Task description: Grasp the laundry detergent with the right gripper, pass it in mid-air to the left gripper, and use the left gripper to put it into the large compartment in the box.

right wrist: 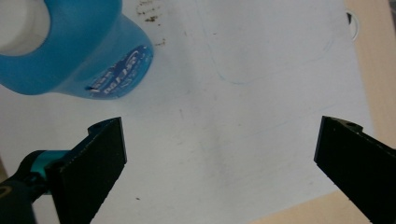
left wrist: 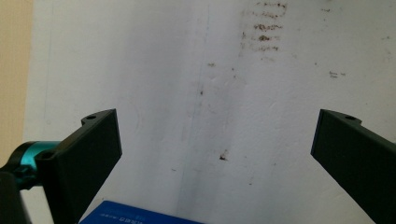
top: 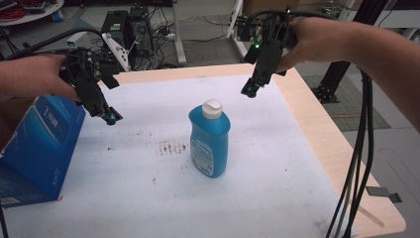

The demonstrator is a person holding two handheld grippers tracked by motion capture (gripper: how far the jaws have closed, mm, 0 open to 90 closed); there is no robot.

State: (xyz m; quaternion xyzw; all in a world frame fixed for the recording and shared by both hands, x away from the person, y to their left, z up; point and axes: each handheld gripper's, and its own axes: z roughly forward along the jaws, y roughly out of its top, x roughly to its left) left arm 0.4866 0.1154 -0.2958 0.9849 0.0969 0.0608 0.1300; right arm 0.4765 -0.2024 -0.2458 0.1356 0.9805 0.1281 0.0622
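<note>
1. Right now a blue bottle [top: 209,141] w/ a white cap [top: 212,109] is standing upright near the middle of the white sheet [top: 277,163], which is covering most of the wooden table [top: 327,148].
2. Left gripper [top: 110,117] is hovering at approx. 9 o'clock from the bottle, well apart from it, tips pointing down toward the sheet.
3. In the left gripper view its jaws are standing wide apart w/ nothing btwn them; bare sheet [left wrist: 210,107] w/ brown specks [left wrist: 264,28] is lying below.
4. Blue box [top: 39,148] is leaning tilted at the table's 9 o'clock edge, just under the left hand [top: 32,74]; its top edge [left wrist: 140,217] is peeking in at 6 o'clock of the left gripper view.
5. Right gripper [top: 249,90] is hanging at approx. 1 o'clock from the bottle, above and near the cap, not touching.
6. In the right gripper view its jaws are spread wide, gripping nothing; the bottle [right wrist: 79,56] is sitting at 10 o'clock, outside the gap.
7. Right hand [top: 307,39] is gripping the tool from 1 o'clock; black cables [top: 359,163] are trailing down past the table's 3 o'clock side.
8. Brown marks [top: 171,147] are sitting on the sheet just at 9 o'clock of the bottle.
</note>
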